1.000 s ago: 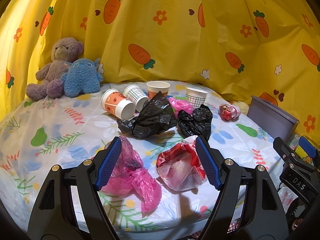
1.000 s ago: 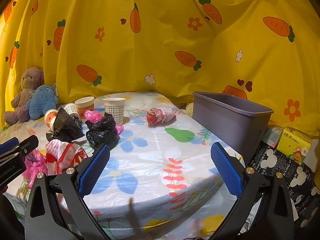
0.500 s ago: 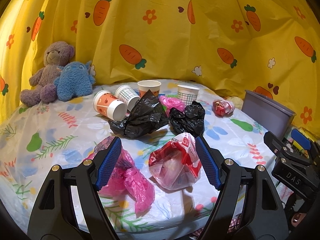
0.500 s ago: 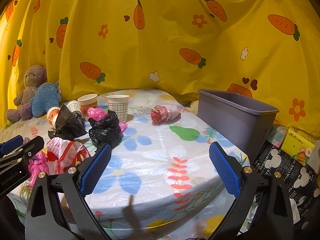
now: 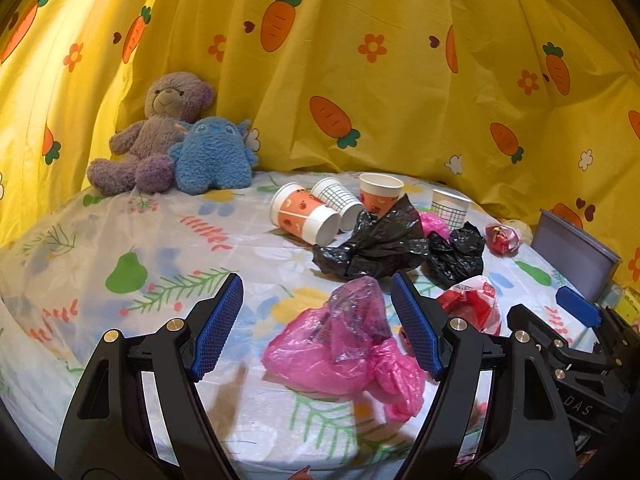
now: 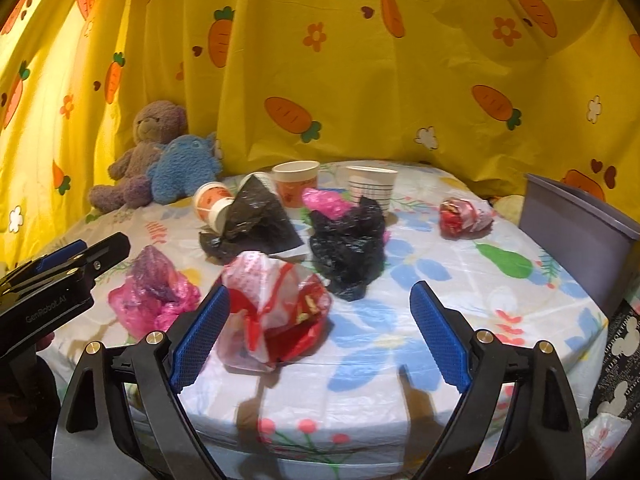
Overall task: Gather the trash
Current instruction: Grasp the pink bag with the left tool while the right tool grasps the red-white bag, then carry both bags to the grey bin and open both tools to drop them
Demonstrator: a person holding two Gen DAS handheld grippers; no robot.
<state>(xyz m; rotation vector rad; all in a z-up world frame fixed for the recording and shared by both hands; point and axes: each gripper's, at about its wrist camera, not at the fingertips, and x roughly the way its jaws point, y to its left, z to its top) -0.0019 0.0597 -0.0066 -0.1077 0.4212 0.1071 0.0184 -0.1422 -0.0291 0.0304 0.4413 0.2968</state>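
Observation:
Trash lies across a round table with a flowered cover. A crumpled pink bag sits near the front edge, partly between the fingers of my open left gripper and apart from both pads. A red-and-white bag lies just ahead of my right gripper, beside its left pad; its jaws are closing, with no pad pressing on it. Two black bags, several paper cups, a small pink bag and a red wrapper lie farther back.
A grey bin stands off the table's right side. A purple teddy bear and a blue plush sit at the back left against the yellow carrot curtain. Boxes lie on the floor at right.
Both views have swung left. The pink bag now lies between the left fingers instead of the red-and-white bag. The right gripper has turned towards the red-and-white bag and its jaws have narrowed.

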